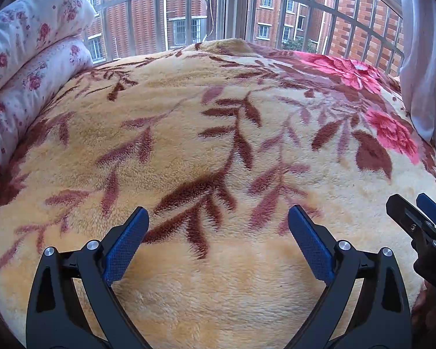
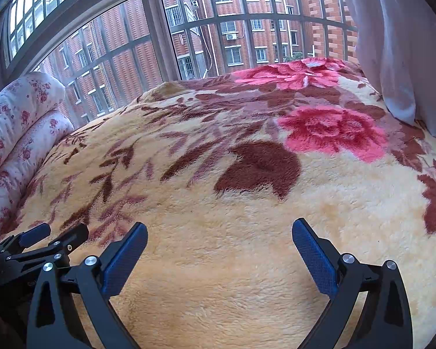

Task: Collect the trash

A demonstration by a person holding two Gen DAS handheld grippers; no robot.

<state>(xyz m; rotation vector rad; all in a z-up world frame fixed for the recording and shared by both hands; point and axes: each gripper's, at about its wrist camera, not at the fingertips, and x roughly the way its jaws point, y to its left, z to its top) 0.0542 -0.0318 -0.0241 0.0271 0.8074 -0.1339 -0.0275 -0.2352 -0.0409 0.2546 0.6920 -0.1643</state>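
A: Entry, trash location. I cannot pick out any trash item in either wrist view; only the plush blanket (image 1: 218,151) on the bed shows under both tools.

B: Left claw (image 1: 218,218)?

A: Spread wide, blue ribbed pads (image 1: 125,247) well apart, nothing between them. It is held low over the cream part of the blanket, fingers pointing forward toward the window (image 1: 189,14), roughly level with the bed surface.

B: Right claw (image 2: 219,229)?

A: Same state: wide open, empty, blue pads (image 2: 314,261) apart, only cream pile beneath. It aims the same way, toward the window bars. The two tools sit side by side; the right claw's tip shows at the right edge of the left view, and the left claw lies low at the left edge of the right view.

B: Surroundings?

A: Blanket print: brown leaf sprays in the middle, pink flowers (image 2: 331,131) toward the far right. A rolled floral quilt (image 1: 29,58) lies along the bed's left side. A pale curtain (image 2: 398,43) hangs at the right, touching the blanket edge. Red brick buildings (image 2: 247,29) stand behind the barred window.
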